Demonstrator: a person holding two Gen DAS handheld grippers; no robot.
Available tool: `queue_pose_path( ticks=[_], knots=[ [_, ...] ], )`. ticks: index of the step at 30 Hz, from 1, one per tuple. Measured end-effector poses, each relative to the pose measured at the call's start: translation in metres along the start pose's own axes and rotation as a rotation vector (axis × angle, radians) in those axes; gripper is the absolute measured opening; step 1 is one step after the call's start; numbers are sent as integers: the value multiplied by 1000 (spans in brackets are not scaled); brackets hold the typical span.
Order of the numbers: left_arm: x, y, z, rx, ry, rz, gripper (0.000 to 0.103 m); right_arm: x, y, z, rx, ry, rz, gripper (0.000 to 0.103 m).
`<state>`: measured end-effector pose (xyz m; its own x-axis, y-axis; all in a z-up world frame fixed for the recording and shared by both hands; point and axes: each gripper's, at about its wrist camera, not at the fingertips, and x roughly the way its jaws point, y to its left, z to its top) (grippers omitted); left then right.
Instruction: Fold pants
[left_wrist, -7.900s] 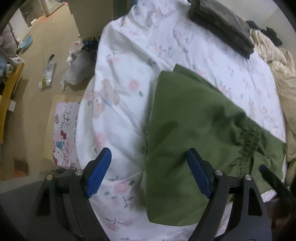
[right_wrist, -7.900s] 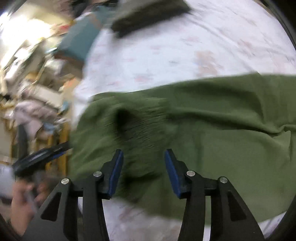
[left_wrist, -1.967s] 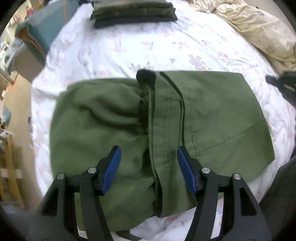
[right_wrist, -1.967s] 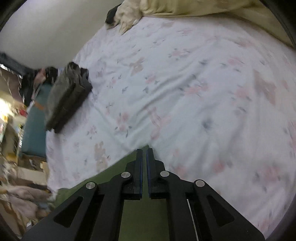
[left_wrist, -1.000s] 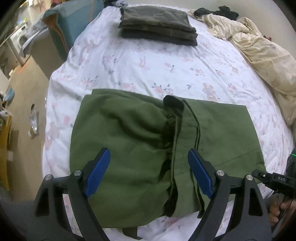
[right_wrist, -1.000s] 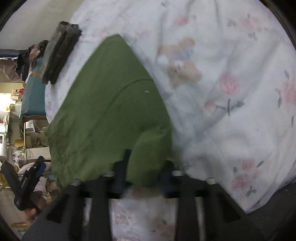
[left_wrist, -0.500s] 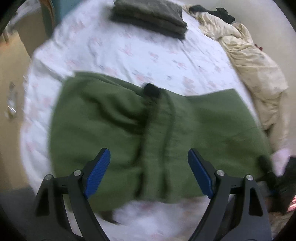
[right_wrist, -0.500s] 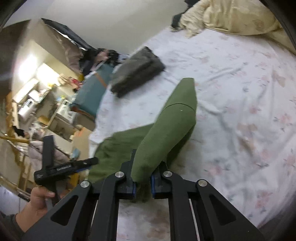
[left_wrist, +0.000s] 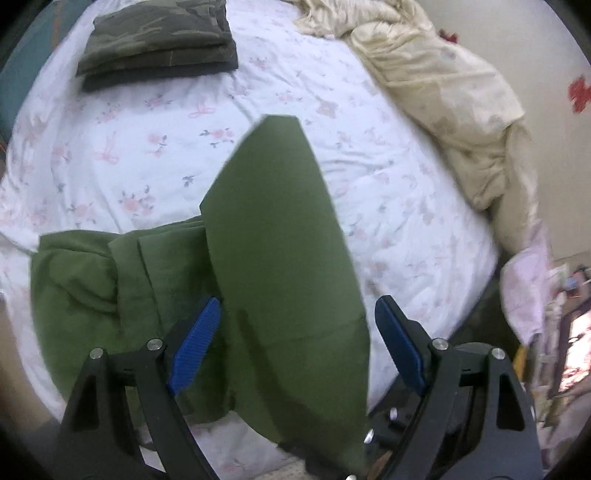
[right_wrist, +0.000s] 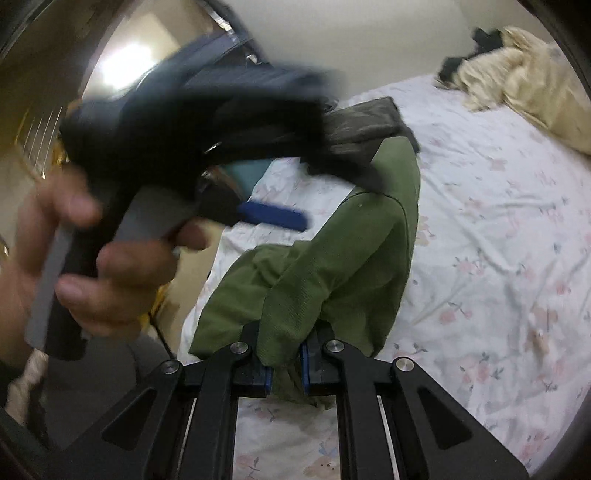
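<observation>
Green pants (right_wrist: 332, 266) pinched by right tongs (right_wrist: 286, 373).

Green pants (left_wrist: 280, 258), one end lifted

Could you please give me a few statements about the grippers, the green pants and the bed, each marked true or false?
1. The right gripper is shut on the green pants. True.
2. The left gripper is clamped on the pants. False: its jaws stand wide apart, with the raised green panel between them but not pressed.
3. The pants lie completely flat on the floral sheet. False: one part is lifted off the bed.
4. A folded camouflage stack sits at the far side of the bed. True.
5. The cream blanket covers the pants. False: it lies bunched apart from them, along the bed's edge.
</observation>
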<state>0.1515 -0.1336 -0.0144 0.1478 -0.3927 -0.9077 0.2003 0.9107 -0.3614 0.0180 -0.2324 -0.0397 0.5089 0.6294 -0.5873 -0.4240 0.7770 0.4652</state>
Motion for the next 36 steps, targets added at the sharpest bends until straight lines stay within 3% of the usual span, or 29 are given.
queue_pose_path(
  ticks=[5, 9, 10, 11, 12, 14, 20, 22, 23, 24, 26, 32, 36],
  knots=[
    [8, 13, -1, -50, 52, 38, 83, 10, 19, -7, -108, 28, -4, 11],
    [13, 10, -8, 11, 79, 94, 80, 18, 28, -11, -164, 57, -3, 11],
    [14, 9, -10, 37, 82, 107, 68, 20, 30, -12, -172, 62, -3, 11],
    [14, 8, -11, 52, 80, 120, 43, 21, 31, -13, -175, 65, -1, 11],
    [14, 10, -13, 65, 80, 132, 28, 22, 31, -13, -177, 66, -3, 11],
    [10, 16, -15, 79, 60, 138, 11, 23, 29, -11, -168, 67, -3, 11],
    [-8, 33, -20, 81, 11, 80, 7, 21, 30, -10, -170, 63, 5, 17],
    [-17, 46, -22, 60, -5, 61, 7, 15, 33, -8, -158, 70, 57, 30],
    [-22, 53, -23, 52, -12, 52, 6, 8, 33, -6, -152, 53, 99, 43],
    [-30, 66, -25, 31, -25, 37, 6, -2, 32, -3, -137, 21, 145, 66],
    [-43, 85, -27, 2, -37, 15, 6, -14, 24, 2, -95, -28, 179, 85],
    [-76, 142, -36, -31, -65, 36, 7, -3, -35, 13, 166, -43, 96, 85],
    [-64, 199, -42, -89, -11, 108, 7, 11, -54, 14, 257, -24, 76, 85]
  ],
)
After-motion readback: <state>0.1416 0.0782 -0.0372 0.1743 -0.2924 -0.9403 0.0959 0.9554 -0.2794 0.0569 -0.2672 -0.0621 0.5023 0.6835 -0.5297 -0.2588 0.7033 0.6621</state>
